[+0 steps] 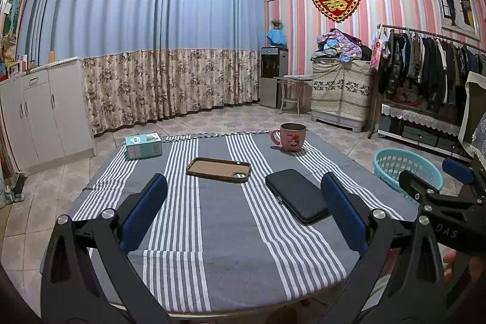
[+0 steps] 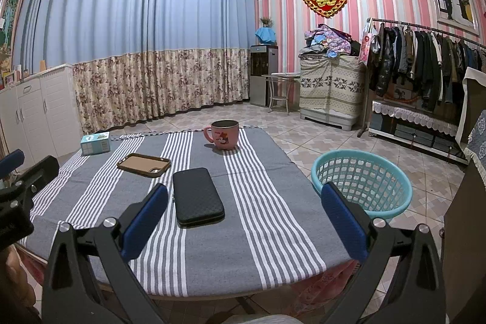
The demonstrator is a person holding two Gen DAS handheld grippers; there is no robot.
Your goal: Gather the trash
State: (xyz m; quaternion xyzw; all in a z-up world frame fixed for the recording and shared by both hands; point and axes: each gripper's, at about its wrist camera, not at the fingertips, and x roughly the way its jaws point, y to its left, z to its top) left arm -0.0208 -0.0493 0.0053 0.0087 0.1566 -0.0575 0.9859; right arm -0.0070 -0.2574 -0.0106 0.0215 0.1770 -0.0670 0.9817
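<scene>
Your left gripper (image 1: pixel 243 208) nearest lens: blue pads spread wide, nothing between them, hovering over striped tablecloth (image 1: pixel 218 248). Your right gripper (image 2: pixel 244 213) likewise wide open, empty. Black wallet case (image 2: pixel 197 195) lies just ahead of your right fingers; brown phone case (image 1: pixel 218 169) beyond, apart from it. Small teal box (image 1: pixel 143 146) at far left corner, pink mug (image 1: pixel 290 136) at far edge. Teal basket (image 2: pixel 364 187) on floor, right of table.

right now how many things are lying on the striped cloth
4. A small teal box at the far left corner, a pink mug at the far right, an empty brown phone case mid-table, and a black case to its right. None seems hidden.
</scene>
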